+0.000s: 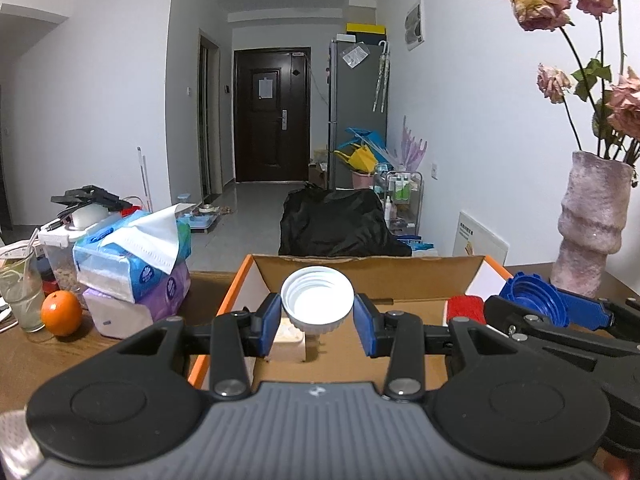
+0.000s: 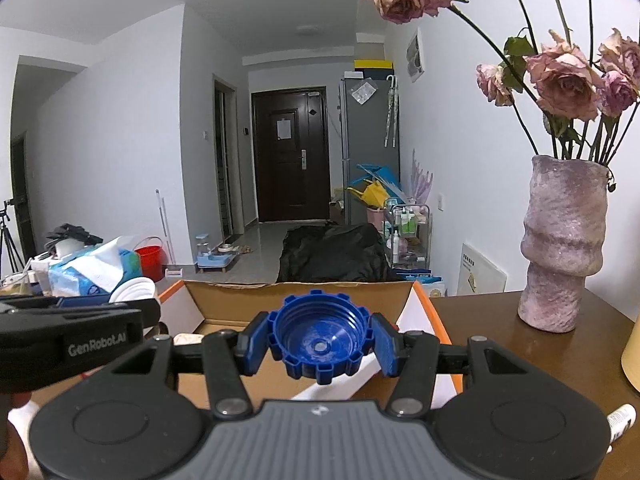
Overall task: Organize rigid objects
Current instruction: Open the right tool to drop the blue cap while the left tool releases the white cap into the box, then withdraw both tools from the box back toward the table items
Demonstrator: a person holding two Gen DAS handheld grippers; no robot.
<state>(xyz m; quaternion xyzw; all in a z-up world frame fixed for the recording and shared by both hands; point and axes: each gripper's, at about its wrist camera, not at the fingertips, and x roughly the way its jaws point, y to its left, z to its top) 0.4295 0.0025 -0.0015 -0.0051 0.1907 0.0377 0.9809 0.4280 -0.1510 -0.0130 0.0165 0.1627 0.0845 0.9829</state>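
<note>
Wooden table (image 1: pixel 24 356), tissue packs (image 1: pixel 132 256), vase (image 2: pixel 564 240), left hand-held gripper (image 1: pixel 317 312) pinching white cap (image 1: pixel 317 300), right (image 2: pixel 322 344) blue cap (image 2: pixel 322 336)

"GenRobot.AI" in pale lettering along black body of left gripper (image 2: pixel 120 306), seen from right wrist view. Print on leaning white board (image 2: pixel 480 276) and paper on door (image 2: pixel 284 129) too small to read.

Each gripper, the left gripper (image 1: pixel 318 312) and the right gripper (image 2: pixel 322 342), has a ribbed grey body, black linkage arms with round silver screws, blue finger pads (image 1: pixel 269 316), and white "GenRobot.AI" lettering on its black side.
</note>
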